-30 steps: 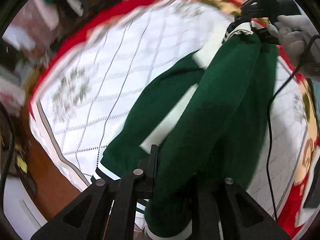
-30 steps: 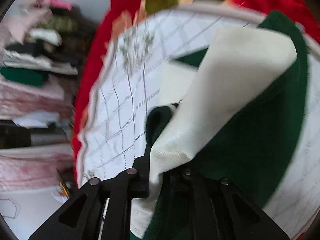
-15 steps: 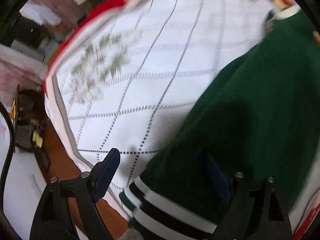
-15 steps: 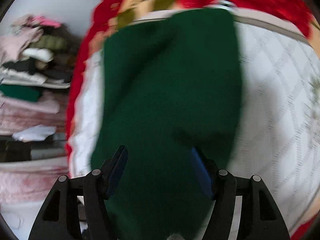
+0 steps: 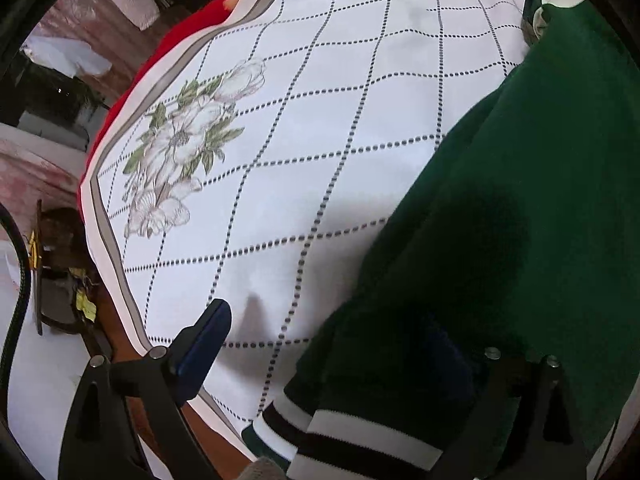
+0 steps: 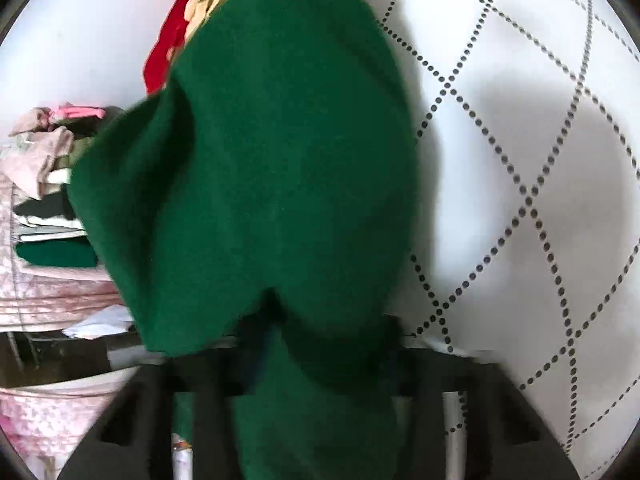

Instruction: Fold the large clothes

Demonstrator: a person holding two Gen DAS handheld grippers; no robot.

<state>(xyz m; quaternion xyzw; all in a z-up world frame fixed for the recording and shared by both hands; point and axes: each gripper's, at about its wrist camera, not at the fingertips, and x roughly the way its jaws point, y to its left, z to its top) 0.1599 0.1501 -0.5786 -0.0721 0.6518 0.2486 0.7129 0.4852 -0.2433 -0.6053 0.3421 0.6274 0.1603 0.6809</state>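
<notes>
The left gripper [image 5: 324, 356] sits at the bottom of its frame. Its two fingers are spread wide apart. The blue pad on the left finger [image 5: 204, 344] hangs over the white cloth and holds nothing. The other finger is dark and partly hidden by green fabric, at the lower right.

The green sweater [image 5: 520, 220] fills the right side of the left wrist view. It lies on the white tablecloth [image 5: 300, 140], which has dotted lines in a diamond pattern. A striped cuff [image 5: 344, 436] in white and black shows at the bottom, near the edge of the table. A flower print [image 5: 180, 148] sits on the cloth at the middle left. A red blanket [image 5: 160, 52] peeks out past the cloth at the upper left.

In the right wrist view, the green sweater [image 6: 272, 180] covers the middle of the frame and drapes right over the right gripper [image 6: 316, 364]. The fingers are blurry and mostly hidden, so it is not possible to tell if they are spread or pinching. A pile of clothes [image 6: 48, 200] sits at the middle left.
</notes>
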